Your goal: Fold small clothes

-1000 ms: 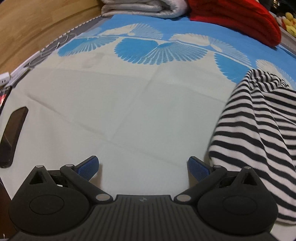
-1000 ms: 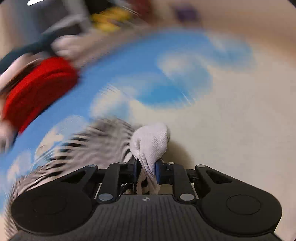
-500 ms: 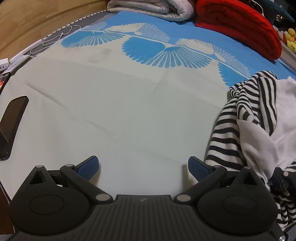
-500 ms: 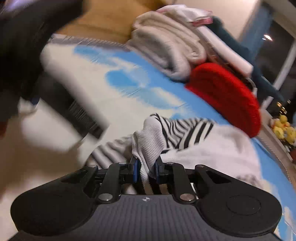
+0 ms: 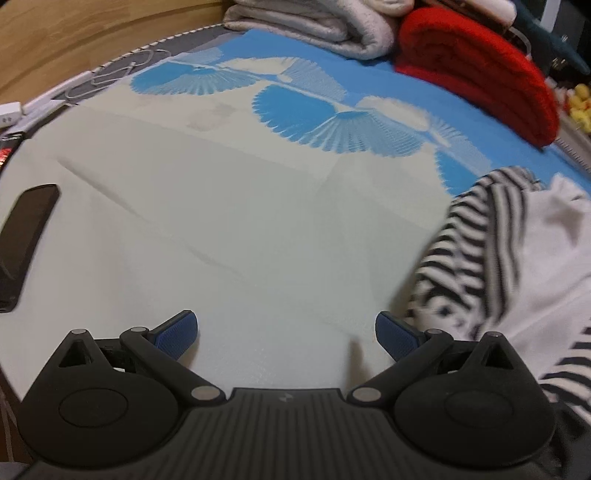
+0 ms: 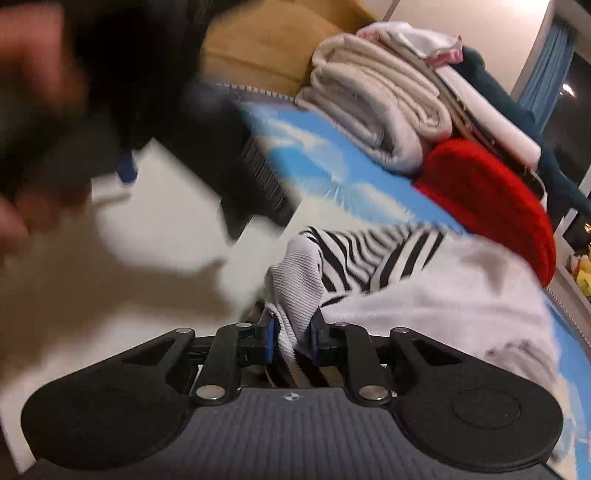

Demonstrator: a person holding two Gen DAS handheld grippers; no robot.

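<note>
Right gripper (image 6: 291,341): the blue pads flank a bunched fold of white ribbed fabric; its jaws have just been opening, and a small gap shows on each side of the cloth, which is still between them though seemingly no longer pinched.
Striped garment (image 6: 373,254): a black-and-white striped piece with white panels lies crumpled straight ahead of the right gripper and spreads off to its right across the bedsheet (image 5: 240,229).
Left gripper (image 5: 286,332): jaws spread wide with nothing between them, hovering over bare pale sheet; the same striped garment (image 5: 480,258) lies just beside its right finger, blurred.
Ahead of the left gripper: blue fan prints on the sheet, then a folded grey-white blanket (image 5: 314,22) and a folded red knit (image 5: 480,70) at the far edge.
Left of the left gripper: a dark phone-like slab (image 5: 26,236) lying flat on the sheet.
Upper left of the right view: a blurred hand and the other gripper's dark body.
</note>
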